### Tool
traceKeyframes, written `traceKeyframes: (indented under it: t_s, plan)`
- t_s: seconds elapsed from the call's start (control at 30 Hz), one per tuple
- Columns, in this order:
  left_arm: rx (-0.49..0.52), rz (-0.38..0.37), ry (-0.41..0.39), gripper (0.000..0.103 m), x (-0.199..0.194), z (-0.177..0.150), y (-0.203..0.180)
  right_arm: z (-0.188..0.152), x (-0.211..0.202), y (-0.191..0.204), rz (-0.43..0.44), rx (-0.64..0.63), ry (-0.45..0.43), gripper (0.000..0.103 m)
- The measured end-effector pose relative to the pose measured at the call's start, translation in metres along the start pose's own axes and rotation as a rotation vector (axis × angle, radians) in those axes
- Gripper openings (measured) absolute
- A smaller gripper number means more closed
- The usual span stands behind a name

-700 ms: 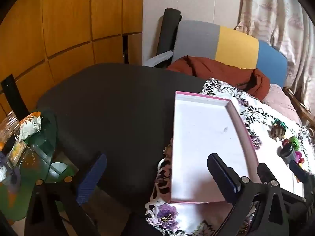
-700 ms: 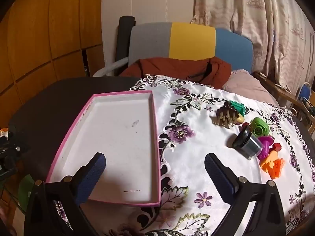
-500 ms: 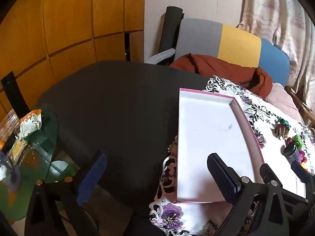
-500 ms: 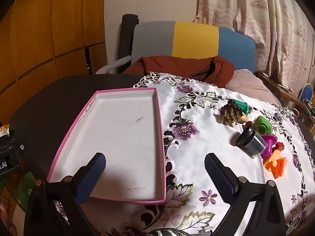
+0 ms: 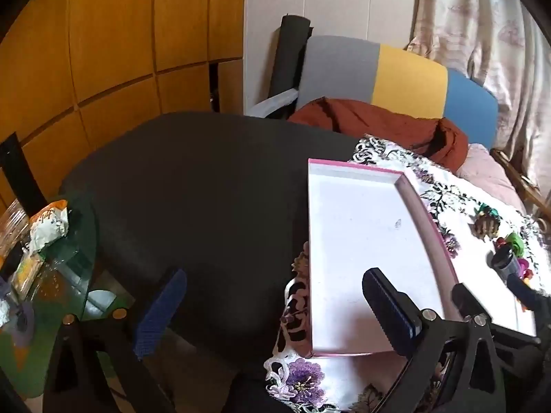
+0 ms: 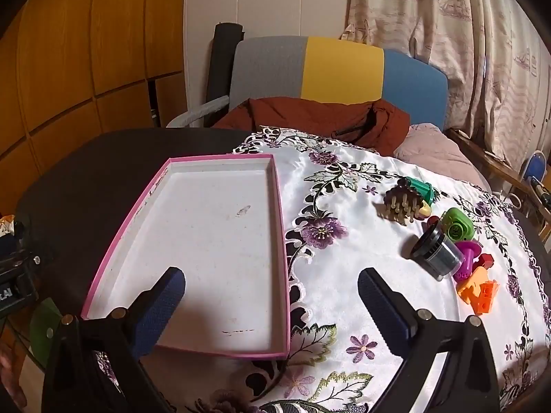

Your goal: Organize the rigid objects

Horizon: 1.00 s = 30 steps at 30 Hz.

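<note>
While both units were held above the near edge of the dark round desk (image 6: 103,158), the left claw (image 5: 272,306) stood with its jaws spread wide and held nothing; its right finger hung over the pink-rimmed tray (image 5: 427,213), its left finger over bare desk. The right claw (image 6: 272,306) was likewise spread apart and unloaded, its left finger over the tray (image 6: 120,241) and its right finger over the embroidered white cloth (image 6: 361,247).

The tray lay flat, partly on the cloth and partly on the desk, with a white floor that carried no objects. The rigid objects sat grouped on the cloth to the right of the tray, well apart from it: a brown toothed hair clip (image 6: 401,203) touching a teal piece (image 6: 425,189), a green round toy (image 6: 456,225), a dark cylindrical jar (image 6: 435,249) on its side, a magenta piece (image 6: 468,261) just beside the jar, and an orange block (image 6: 480,292) nearest the cloth edge. A rust-coloured garment (image 6: 310,117) lay on the chair (image 6: 341,69) behind the desk.
</note>
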<state>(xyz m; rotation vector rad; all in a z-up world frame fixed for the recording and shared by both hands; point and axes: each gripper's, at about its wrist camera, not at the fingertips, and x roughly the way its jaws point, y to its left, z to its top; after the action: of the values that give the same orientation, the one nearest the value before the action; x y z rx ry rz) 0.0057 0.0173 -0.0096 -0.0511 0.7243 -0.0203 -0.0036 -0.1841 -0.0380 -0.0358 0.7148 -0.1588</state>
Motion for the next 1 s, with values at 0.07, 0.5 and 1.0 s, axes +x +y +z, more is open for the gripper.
traceKeyframes:
  t_s: [0.07, 0.5, 1.0]
  plan:
    - [0.003, 0.011, -0.009, 0.103, 0.001, 0.001, 0.0, 0.0, 0.003, 0.003, 0.0, -0.015, 0.005, 0.102]
    - [0.023, -0.019, 0.031, 0.103, 0.007, -0.003, -0.009, 0.002, 0.001, -0.001, 0.012, -0.026, -0.032, 0.102]
    - [0.087, -0.037, 0.042, 0.103, 0.008, 0.0, -0.02, 0.013, 0.001, -0.016, 0.025, -0.064, -0.042, 0.102]
